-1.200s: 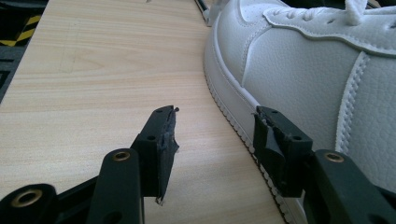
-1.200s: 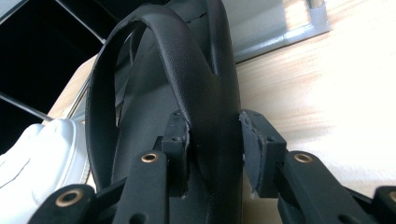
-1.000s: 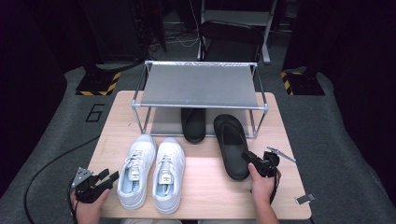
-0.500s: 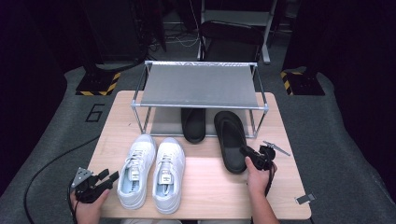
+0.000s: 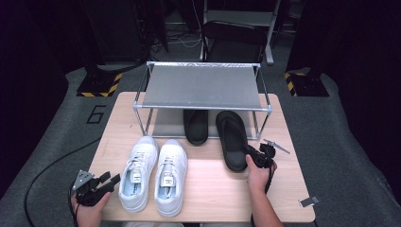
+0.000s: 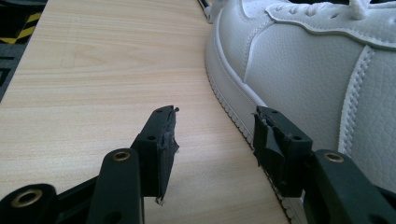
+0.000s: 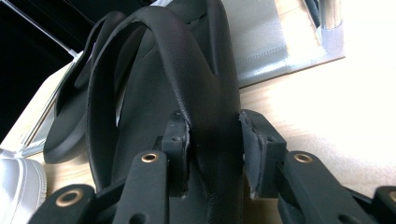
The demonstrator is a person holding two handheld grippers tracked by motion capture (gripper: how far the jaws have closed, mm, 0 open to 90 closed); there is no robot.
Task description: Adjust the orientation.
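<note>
The right gripper point(image 5: 253, 156) is clamped on the heel edge of the black slipper point(image 5: 232, 137), right of the middle of the high view. The left gripper point(image 5: 105, 181), lower left, has its jaws apart beside the white sneaker point(image 5: 138, 171). A "6" point(image 5: 97, 114) is painted on the floor.

Right tool point(image 7: 212, 154) clamped on black slipper's point(image 7: 163, 93) edge; second slipper point(image 7: 70, 126) beyond, wooden table point(image 7: 327, 102)

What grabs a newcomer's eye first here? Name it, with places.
The pair of white sneakers at the table's near left stands out brightest. Beside them, the right gripper clamps the rim of a black sandal before the metal shoe rack; the left gripper waits open by the sneakers.
</note>
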